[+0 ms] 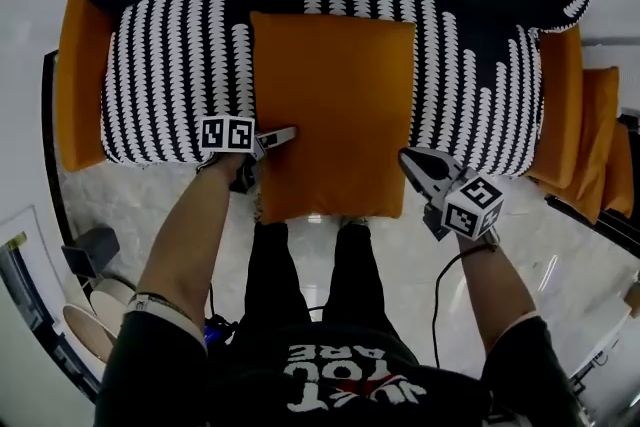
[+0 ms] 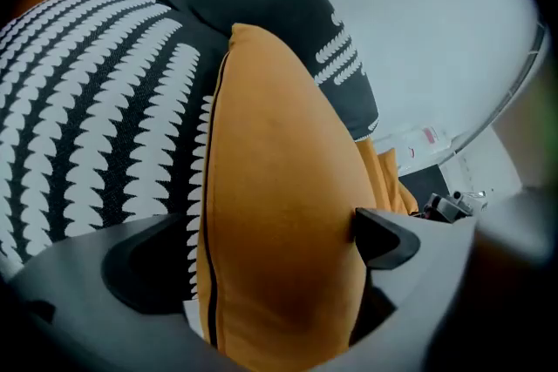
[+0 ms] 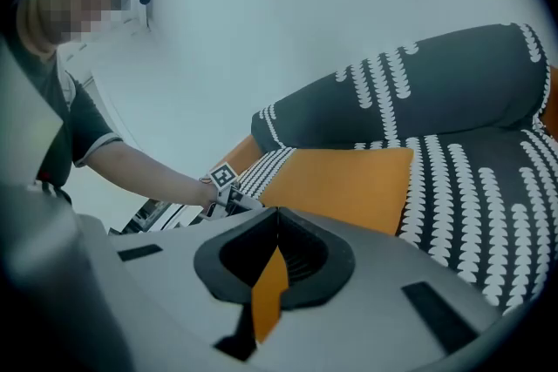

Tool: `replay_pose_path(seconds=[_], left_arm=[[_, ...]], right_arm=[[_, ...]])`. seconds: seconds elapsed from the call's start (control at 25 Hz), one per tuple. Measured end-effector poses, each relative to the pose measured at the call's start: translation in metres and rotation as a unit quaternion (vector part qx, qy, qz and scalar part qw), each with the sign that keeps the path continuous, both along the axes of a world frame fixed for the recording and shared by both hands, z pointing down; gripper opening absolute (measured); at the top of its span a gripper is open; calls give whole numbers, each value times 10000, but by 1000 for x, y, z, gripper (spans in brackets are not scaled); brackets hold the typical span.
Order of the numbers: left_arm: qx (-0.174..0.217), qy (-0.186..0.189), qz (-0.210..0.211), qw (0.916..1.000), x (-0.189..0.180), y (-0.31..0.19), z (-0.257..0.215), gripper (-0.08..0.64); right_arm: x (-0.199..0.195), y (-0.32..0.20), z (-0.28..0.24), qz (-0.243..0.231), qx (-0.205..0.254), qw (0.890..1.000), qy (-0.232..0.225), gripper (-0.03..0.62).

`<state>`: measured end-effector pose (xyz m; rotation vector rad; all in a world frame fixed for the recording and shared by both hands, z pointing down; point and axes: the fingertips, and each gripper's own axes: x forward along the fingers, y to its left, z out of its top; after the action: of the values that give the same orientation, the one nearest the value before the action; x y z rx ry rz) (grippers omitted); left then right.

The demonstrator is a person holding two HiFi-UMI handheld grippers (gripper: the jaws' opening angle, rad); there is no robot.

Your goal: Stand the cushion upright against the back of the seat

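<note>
Only its own view shows the right tool (image 3: 275, 248) pinching the cushion (image 1: 335, 105); the left tool (image 2: 270, 257) gapes astride its frame-left edge; at lower centre, the cushion overhangs the seat (image 1: 165, 75).

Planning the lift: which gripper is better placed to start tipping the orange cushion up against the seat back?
Right, probably: the right gripper looks closed on the right edge of the cushion, while the left gripper has its jaws wide around the left edge, not gripping.
</note>
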<state>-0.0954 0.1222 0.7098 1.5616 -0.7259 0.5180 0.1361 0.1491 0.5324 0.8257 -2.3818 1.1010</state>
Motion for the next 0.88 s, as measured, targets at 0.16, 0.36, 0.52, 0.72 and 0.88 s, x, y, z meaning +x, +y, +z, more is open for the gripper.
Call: replay_pose_path(seconds=[0.16, 0.36, 0.52, 0.72, 0.88], left_arm=[[-294, 291, 121, 9991, 13, 6, 16, 594], [-343, 764, 146, 9964, 17, 14, 21, 587], [-225, 962, 132, 9950, 21, 21, 18, 447], [-70, 1166, 212, 9929, 37, 13, 6, 296], [26, 1463, 129, 9892, 49, 4, -7, 224]], right_arm=[[2, 7, 14, -3, -134, 9999, 21, 26], [-9, 19, 27, -11, -205, 9998, 14, 26], [-14, 28, 32, -66, -269, 9996, 3, 26], [-2, 22, 35, 16, -376, 9993, -27, 26], [5, 13, 33, 52, -388, 9992, 0, 26]])
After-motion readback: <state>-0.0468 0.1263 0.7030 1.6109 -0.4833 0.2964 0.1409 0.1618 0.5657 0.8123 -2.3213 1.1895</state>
